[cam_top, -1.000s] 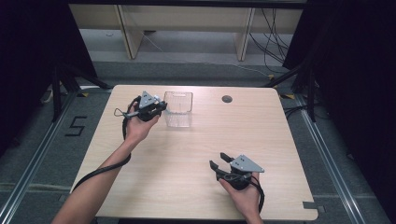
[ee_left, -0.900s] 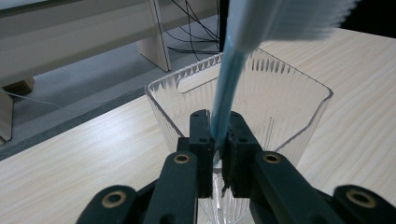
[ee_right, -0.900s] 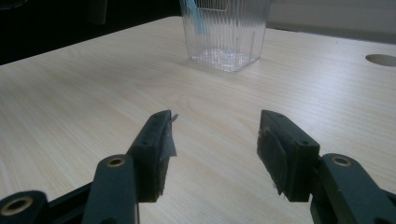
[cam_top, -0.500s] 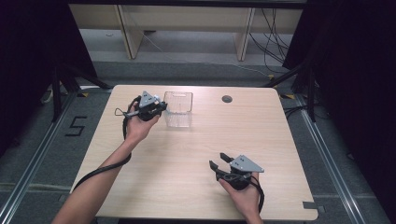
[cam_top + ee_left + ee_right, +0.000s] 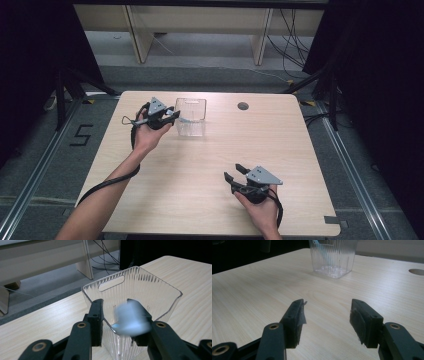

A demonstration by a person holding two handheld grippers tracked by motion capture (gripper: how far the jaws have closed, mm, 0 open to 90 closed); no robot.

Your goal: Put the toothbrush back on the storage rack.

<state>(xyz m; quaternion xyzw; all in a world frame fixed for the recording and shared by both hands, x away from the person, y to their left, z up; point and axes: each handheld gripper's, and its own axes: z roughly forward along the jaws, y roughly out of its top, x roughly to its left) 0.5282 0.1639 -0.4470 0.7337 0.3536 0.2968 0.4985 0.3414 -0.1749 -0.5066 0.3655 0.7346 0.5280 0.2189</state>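
The left gripper (image 5: 169,118) sits at the upper left of the high view, jaws over the near rim of the clear ribbed plastic bin (image 5: 191,117). They have just been opening: in the left gripper view they stand apart, and a pale blue, blurred small object (image 5: 131,318) hangs between them above the bin's mouth — free of the left pad, and whether it touches the right one I cannot tell. By my reading the drop into the bin is under way, so the carrying is done and what is left is for the piece to settle inside and the hand to draw clear.

The light wooden table (image 5: 200,200) carries the bin in its upper middle part. The left forearm reaches up diagonally from the lower left of the high view, wrist bent toward the bin. The right gripper (image 5: 234,172) rests low at the lower right — jaws wide, nothing between them, well apart from the bin.
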